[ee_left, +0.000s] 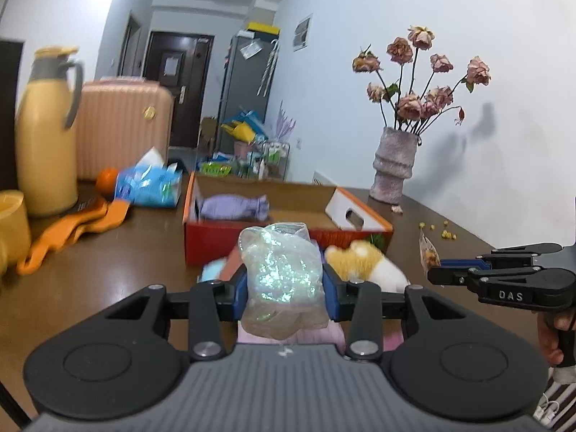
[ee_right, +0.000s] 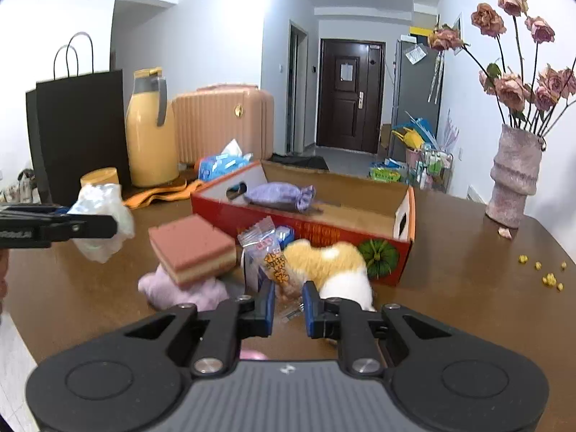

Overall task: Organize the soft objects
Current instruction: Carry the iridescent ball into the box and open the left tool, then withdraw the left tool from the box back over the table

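Note:
My left gripper [ee_left: 285,289] is shut on a crumpled clear plastic bag [ee_left: 280,273], held above the table in front of the red cardboard box [ee_left: 216,241]; the bag also shows in the right wrist view [ee_right: 102,226]. My right gripper [ee_right: 288,304] is shut on a small snack packet [ee_right: 271,255], lifted over the table. An orange-and-white plush toy [ee_right: 334,262] lies against the box front. A pink sponge [ee_right: 190,248] rests on a lilac soft cloth [ee_right: 169,289]. A purple drawstring pouch [ee_right: 277,194] lies inside the box.
A yellow thermos [ee_right: 151,133], a black paper bag [ee_right: 79,133], orange gloves [ee_left: 72,226] and a blue tissue pack [ee_left: 151,183] stand at the left. A vase of dried roses [ee_right: 511,176] and small yellow bits [ee_right: 547,277] are at the right.

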